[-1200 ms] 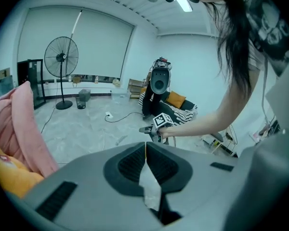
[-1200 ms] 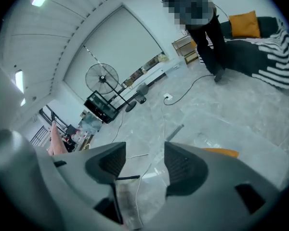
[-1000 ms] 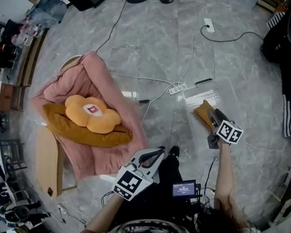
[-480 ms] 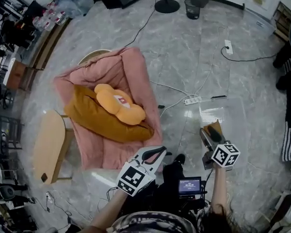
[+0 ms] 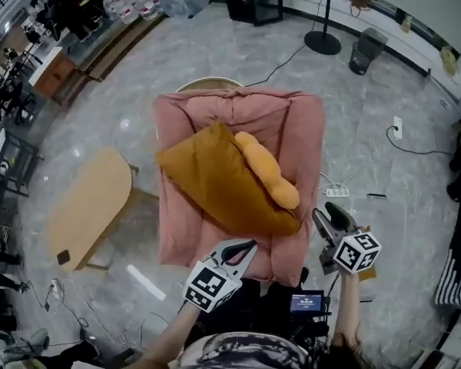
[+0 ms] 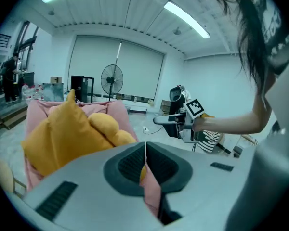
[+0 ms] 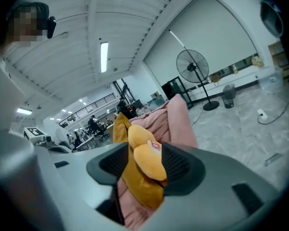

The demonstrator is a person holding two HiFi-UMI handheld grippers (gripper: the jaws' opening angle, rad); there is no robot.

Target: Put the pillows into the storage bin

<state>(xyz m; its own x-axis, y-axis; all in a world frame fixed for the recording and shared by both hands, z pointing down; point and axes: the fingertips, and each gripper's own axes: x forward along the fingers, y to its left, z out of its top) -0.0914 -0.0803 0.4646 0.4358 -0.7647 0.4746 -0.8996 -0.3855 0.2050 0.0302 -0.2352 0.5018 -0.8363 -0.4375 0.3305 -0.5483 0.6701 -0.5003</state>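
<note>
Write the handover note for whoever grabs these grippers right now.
Left gripper: shut, nothing in it, over the front edge of the pink padded seat.
Right gripper: open, jaws just been closing slightly, nothing between them, by the seat's front corner.
Pillows: mustard pillow and yellow flower pillow both lie on the seat, touching.
Done: nothing.
Left: move both pillows into the storage bin, which no view shows.

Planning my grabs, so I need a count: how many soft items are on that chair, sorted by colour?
Mustard-brown square fabric pillow: 1
Yellow-orange flower-shaped plush pillow: 1
Pink padded seat cover: 1
Total: 3
</note>
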